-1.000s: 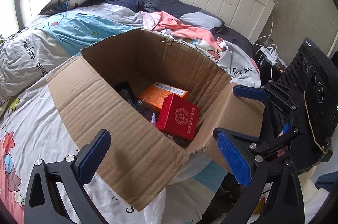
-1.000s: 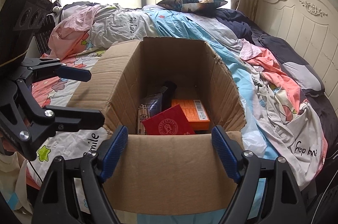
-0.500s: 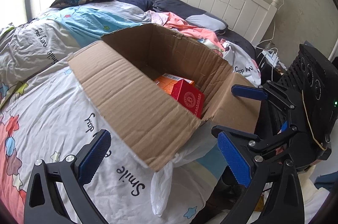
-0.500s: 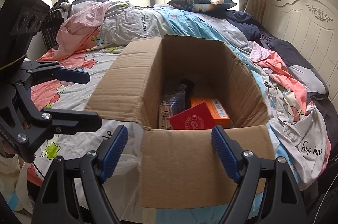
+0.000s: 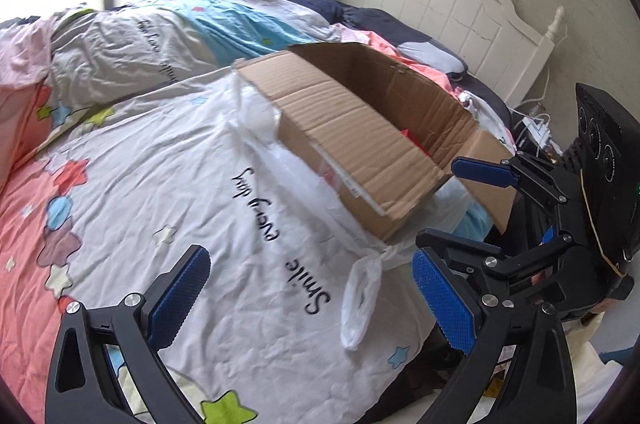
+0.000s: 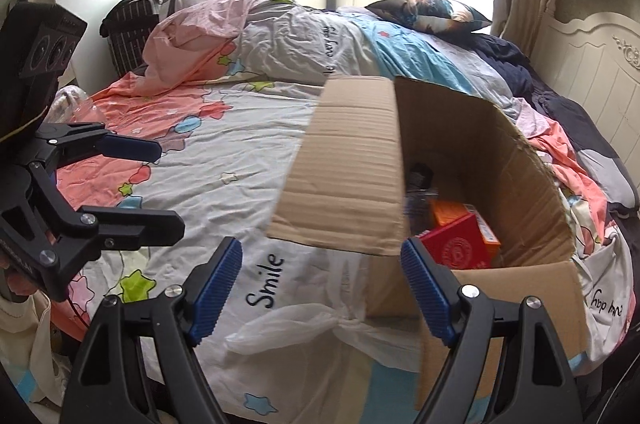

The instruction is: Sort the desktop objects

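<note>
— Holding anything?
— No. The left gripper [image 5: 308,308] and right gripper [image 6: 320,288] gape, empty.
— Sorted?
— The red box [image 6: 456,244] and orange box [image 6: 450,212] lie in the cardboard box [image 6: 344,175], far right on the bed [image 6: 200,163].
</note>
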Tool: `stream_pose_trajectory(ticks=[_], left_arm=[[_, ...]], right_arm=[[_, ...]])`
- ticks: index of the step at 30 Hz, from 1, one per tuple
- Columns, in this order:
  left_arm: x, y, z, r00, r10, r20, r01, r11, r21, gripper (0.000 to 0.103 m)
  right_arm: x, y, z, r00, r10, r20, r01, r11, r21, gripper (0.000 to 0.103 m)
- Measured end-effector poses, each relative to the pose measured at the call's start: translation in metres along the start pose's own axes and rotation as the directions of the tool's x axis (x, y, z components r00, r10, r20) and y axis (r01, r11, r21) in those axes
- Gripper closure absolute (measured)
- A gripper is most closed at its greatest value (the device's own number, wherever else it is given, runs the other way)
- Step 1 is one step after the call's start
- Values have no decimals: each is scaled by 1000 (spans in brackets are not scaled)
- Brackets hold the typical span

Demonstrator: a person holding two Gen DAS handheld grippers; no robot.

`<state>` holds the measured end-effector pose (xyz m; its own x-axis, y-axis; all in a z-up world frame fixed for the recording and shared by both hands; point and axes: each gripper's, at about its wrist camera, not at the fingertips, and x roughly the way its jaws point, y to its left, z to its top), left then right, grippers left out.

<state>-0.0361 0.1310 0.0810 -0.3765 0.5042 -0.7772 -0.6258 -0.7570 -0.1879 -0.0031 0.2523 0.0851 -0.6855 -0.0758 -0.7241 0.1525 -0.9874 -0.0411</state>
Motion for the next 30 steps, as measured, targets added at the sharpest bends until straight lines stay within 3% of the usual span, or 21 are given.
stream_pose_trajectory(ticks=[14, 21, 27, 30], left_arm=[[-34, 64, -65, 982, 186, -15, -187, 976, -114, 0], [-43, 95, -92, 960, 281, -12, -277, 940, -200, 0], [-40, 115, -113, 955, 296, -34, -294, 921, -257, 0], [-40, 122, -120, 937, 346, -46, -346, 904, -251, 0]], right_arm=[[32, 74, 6, 992, 123, -28, -125, 989, -76, 24], [48, 98, 9, 981, 188, -40, -190, 980, -58, 24], [68, 116, 9, 974, 218, -63, -221, 974, -47, 24], [79, 124, 8, 971, 229, -72, -231, 972, -30, 24]])
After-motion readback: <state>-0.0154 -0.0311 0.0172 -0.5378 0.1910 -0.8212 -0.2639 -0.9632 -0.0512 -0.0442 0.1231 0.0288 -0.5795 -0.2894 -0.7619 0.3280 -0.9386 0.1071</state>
